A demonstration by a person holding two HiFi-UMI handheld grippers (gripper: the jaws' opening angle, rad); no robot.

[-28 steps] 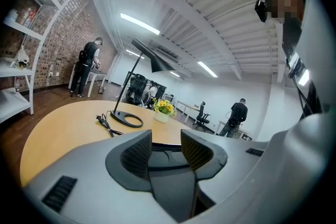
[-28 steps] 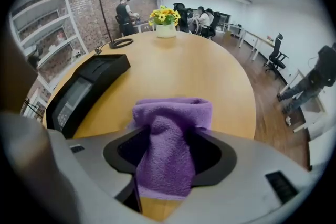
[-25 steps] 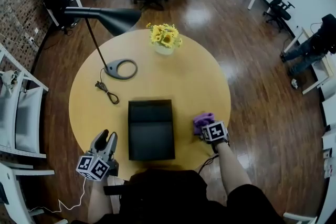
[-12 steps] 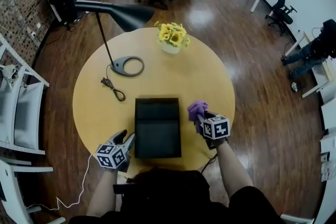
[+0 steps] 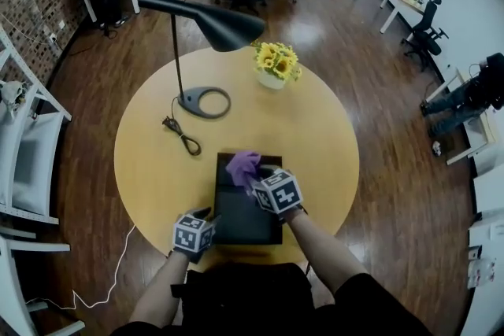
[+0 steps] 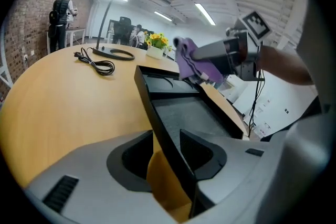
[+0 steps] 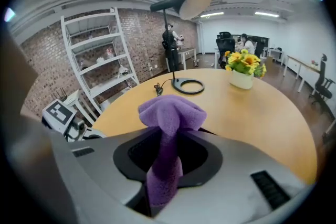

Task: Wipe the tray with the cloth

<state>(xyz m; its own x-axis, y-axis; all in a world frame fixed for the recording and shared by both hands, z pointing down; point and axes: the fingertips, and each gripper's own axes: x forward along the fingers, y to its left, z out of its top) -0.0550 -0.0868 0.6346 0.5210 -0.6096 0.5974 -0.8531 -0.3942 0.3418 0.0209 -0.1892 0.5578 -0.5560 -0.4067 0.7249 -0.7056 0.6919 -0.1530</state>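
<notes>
The cloth point(image 7: 170, 113) is showing a soft, fleecy nap. The tray point(image 5: 240, 220) is looking like matt black plastic, its floor finely grained. The table point(image 5: 157, 169) is presenting smooth, satin pale wood, while the floor point(image 5: 378, 75) is gleaming as glossy dark boards. The brick wall point(image 7: 131, 34) is looking rough.

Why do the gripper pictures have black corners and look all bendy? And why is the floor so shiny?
Left gripper view: a wide lens bows the table edge and leaves the corners dark. Right gripper view: the same bend curves the shelf, and the cloth looms big because it is so close. Head view: light glares off the glossy floor.
</notes>
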